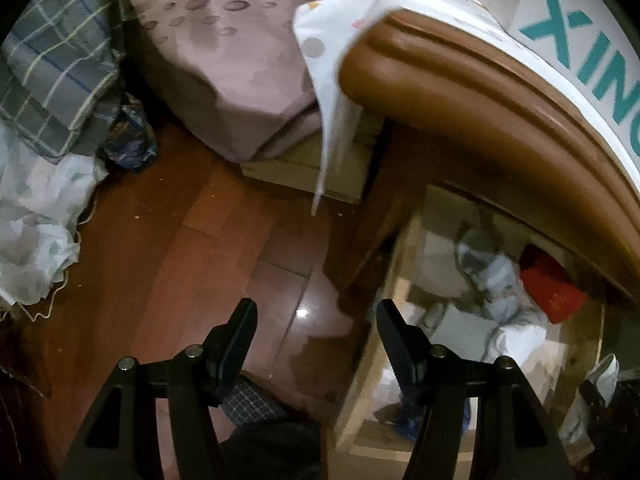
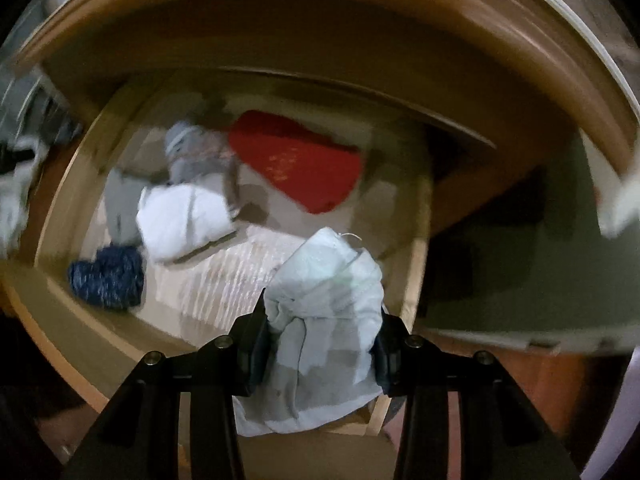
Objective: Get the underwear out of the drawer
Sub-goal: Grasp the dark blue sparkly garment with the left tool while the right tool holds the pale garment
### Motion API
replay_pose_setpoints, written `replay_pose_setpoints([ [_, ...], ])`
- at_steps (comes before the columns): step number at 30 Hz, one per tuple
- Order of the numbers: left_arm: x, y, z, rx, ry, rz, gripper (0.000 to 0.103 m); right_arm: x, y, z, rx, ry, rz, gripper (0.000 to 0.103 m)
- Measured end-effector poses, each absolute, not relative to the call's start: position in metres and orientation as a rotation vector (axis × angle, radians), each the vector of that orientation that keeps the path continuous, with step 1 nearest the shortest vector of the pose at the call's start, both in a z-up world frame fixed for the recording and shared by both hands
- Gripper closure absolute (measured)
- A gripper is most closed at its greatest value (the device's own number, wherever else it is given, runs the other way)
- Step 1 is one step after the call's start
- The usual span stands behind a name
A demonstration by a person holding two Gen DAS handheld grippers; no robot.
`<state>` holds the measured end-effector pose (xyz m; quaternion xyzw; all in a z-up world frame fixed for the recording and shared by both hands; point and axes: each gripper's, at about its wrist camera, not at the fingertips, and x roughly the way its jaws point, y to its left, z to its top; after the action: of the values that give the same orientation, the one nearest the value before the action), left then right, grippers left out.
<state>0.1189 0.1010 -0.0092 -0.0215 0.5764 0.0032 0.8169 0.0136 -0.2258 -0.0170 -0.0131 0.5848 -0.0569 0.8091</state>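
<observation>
In the right wrist view my right gripper (image 2: pixel 322 332) is shut on a pale blue-grey piece of underwear (image 2: pixel 328 312), bunched between the two black fingers and hanging above the open wooden drawer (image 2: pixel 60 216). Inside the drawer lie a red item (image 2: pixel 300 160), a white folded cloth (image 2: pixel 184 220), a grey garment (image 2: pixel 188 152) and a dark blue knitted piece (image 2: pixel 108 280). In the left wrist view my left gripper (image 1: pixel 316 332) stands open over the floor, beside the drawer (image 1: pixel 360 392), with nothing between its fingers. The held underwear (image 1: pixel 600 384) shows at the right edge.
The brown nightstand top (image 1: pixel 460 92) overhangs the drawer, with a white box with teal letters (image 1: pixel 580 40) on it. A bed with a pink spotted sheet (image 1: pixel 224 52) stands behind. Plaid bedding (image 1: pixel 56 64) and white cloth (image 1: pixel 36 220) lie left on the red-brown floor (image 1: pixel 180 248).
</observation>
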Motion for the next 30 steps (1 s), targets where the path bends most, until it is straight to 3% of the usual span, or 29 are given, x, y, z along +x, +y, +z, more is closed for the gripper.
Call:
replay_pose_setpoints([
  [20,0.096,0.040,-0.022,0.048,1.277,-0.222,0.040,-0.016,-0.258,-0.008,0.152,1.098,-0.266,0.064],
  [30,0.084,0.002,-0.053,0.141,1.428,-0.385,0.040,-0.028,-0.276,0.010,0.225,1.023,-0.297,0.064],
])
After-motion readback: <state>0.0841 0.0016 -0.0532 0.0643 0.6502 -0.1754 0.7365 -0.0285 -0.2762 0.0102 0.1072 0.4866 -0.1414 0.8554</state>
